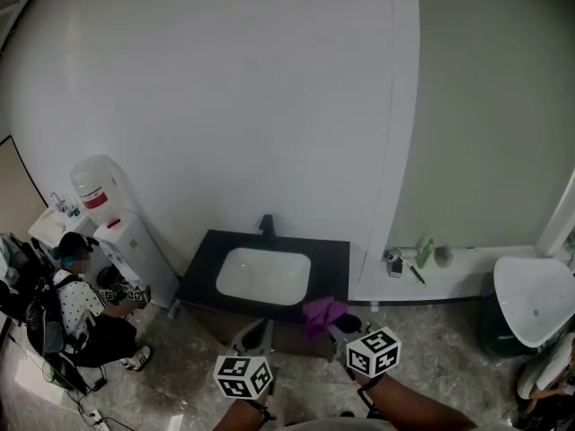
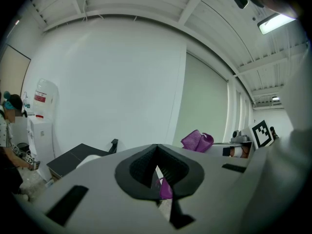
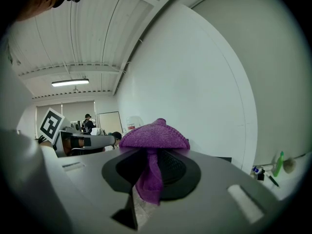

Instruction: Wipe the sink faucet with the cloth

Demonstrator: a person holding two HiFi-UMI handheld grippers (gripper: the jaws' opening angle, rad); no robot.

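The right gripper's [image 3: 154, 151] jaws are clamped on the purple cloth [image 3: 155, 134]. The cloth bunches into a cap over the tips, and a strand hangs down between the pads. Nothing of the sink shows in this view.

In the left gripper view, the left gripper's [image 2: 157, 154] jaws are closed to a thin seam. A small purple sliver [image 2: 165, 189] sits low in the seam, and I cannot tell what it is. The sink [image 2: 88, 160] lies ahead and to the left, with the dark faucet [image 2: 114, 143] standing at its back edge. The cloth is held up to the right of the sink, clear of it.

In the head view both grippers hover on the near side of the sink, short of its front edge. The left one is opposite the basin. The right one is off the basin's right front corner, with the cloth held above the black counter [image 1: 331, 259] edge. The faucet is at the far side of the sink against the wall, well apart from the cloth. A person crouches well left of the sink.

I judge this to be the approach, since the cloth is gripped but no wiping has begun. The next move calls for carrying the cloth across the basin to the faucet. The cloth's bunched face should then press on the spout, not the bare jaw tips.
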